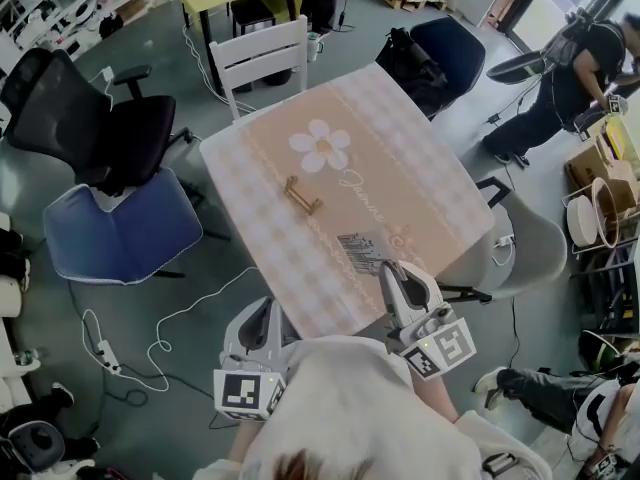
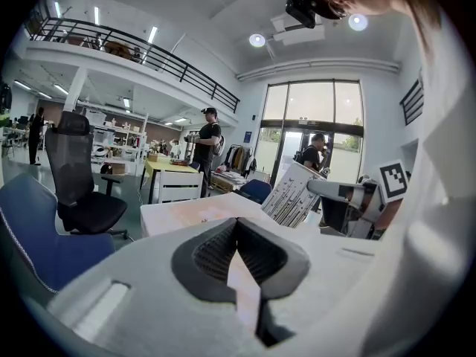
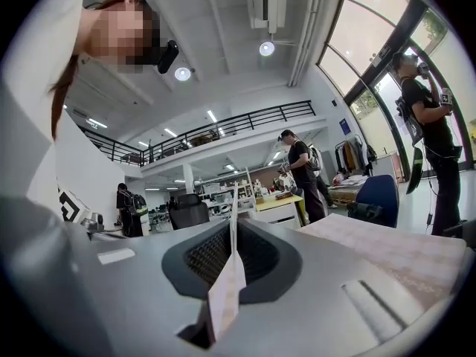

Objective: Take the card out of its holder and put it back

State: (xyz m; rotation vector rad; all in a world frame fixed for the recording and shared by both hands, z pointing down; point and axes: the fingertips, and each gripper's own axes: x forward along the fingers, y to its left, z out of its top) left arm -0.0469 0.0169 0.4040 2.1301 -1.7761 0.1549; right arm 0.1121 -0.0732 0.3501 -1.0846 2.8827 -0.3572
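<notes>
Right gripper (image 1: 392,271) clamps the card (image 1: 361,251) above the table's (image 1: 425,168) lower edge; left gripper (image 1: 268,310), jaws together, hangs beside. Holder (image 1: 302,197) stands clear mid-table, chairs (image 1: 262,58) all around.

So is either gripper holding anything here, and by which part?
The right gripper is shut on the card, pinching it edge-on between the pads by its edge nearest the person. The left gripper holds nothing.

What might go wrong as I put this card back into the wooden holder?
The right tool pinches the card near one edge only, so it may twist or slip on contact. The wooden holder lies unheld on the cloth, with the left tool far off it; pushing could shove it.
</notes>
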